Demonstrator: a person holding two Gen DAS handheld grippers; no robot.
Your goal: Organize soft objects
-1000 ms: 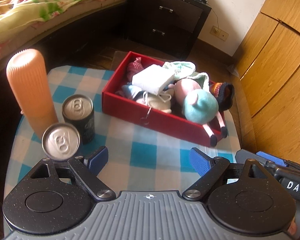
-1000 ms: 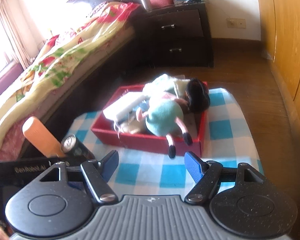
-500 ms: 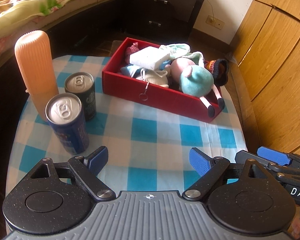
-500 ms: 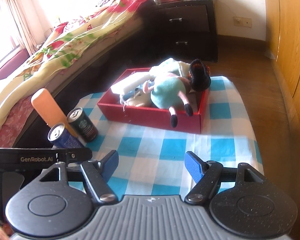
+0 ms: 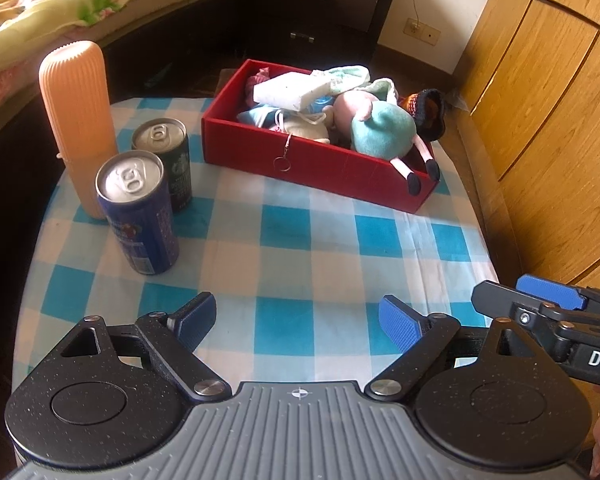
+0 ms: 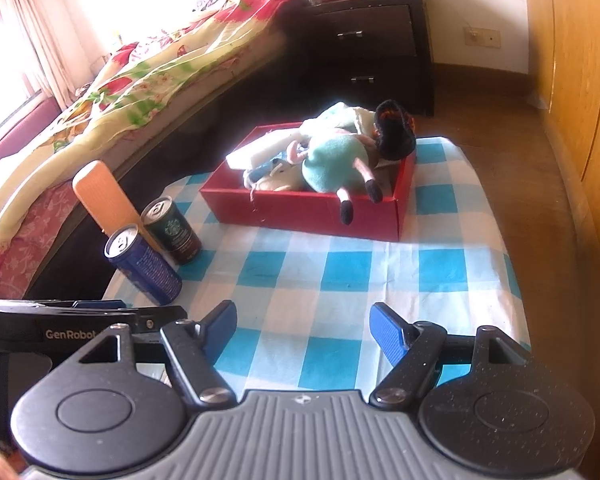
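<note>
1. We hold the left claw [image 5: 296, 320] spread apart and empty above the near edge of the tabletop [image 5: 292, 240], which has a blue-checked cloth.
2. Our right claw [image 6: 304, 328] is likewise apart, gripping nothing.
3. The red box [image 5: 320, 164] sits at the far side, packed with soft things: a plush doll [image 5: 380, 132], a white pouch [image 5: 288, 94] and cloths.
4. To the left stand two cans [image 5: 140, 212] and an orange bottle [image 5: 78, 116], close together.

Left gripper [image 5: 298, 320] and right gripper [image 6: 303, 326] hover side by side, jaws spread wide, both pointing toward the red box [image 5: 320, 164].
</note>
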